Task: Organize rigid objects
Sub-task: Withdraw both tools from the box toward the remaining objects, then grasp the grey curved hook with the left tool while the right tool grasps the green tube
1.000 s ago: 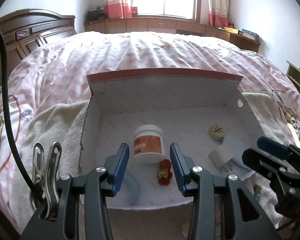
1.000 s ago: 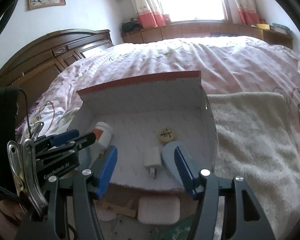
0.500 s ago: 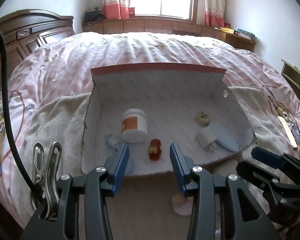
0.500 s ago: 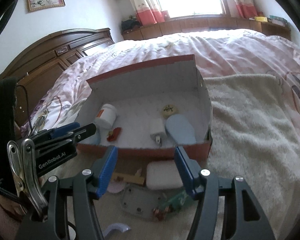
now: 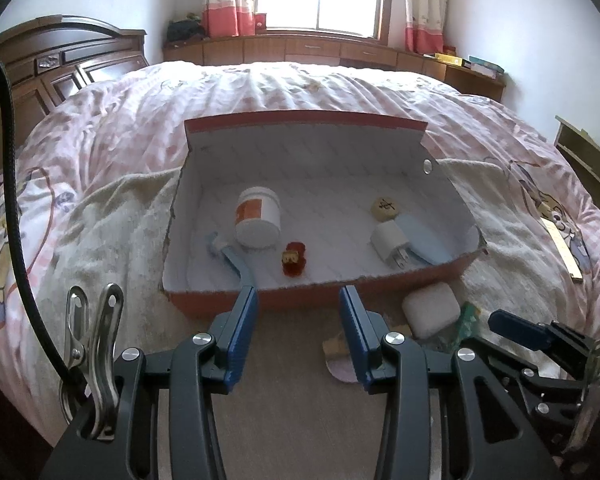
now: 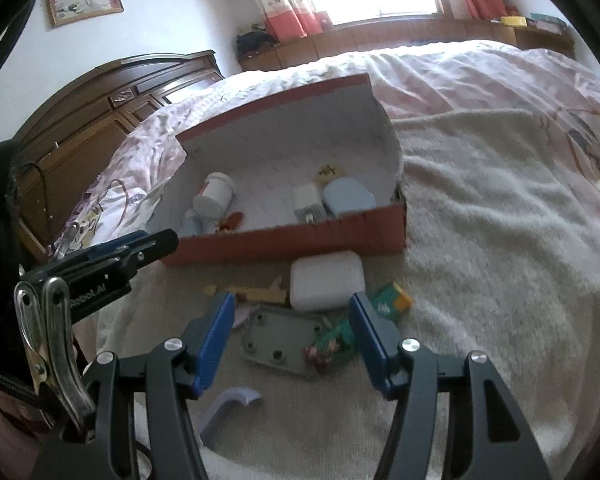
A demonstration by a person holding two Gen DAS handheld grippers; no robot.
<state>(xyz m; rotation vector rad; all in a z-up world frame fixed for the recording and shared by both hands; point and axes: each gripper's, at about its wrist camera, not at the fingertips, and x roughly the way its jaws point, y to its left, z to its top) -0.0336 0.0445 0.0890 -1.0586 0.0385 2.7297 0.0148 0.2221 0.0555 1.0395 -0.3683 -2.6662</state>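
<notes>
On a towel-covered bed, the left gripper (image 5: pixel 298 320) hangs with jaws apart and empty before the near wall of a red cardboard box (image 5: pixel 300 294) holding a white jar (image 5: pixel 258 216), a small red toy (image 5: pixel 294 258) and a white charger plug (image 5: pixel 392 246). To its right, the right gripper (image 6: pixel 292 336), also parted and empty, points at loose pieces outside the box: a grey plate (image 6: pixel 280 346) between its fingers and, just beyond, a white rounded case (image 6: pixel 327 286), long axis crosswise, nearer this hand.
</notes>
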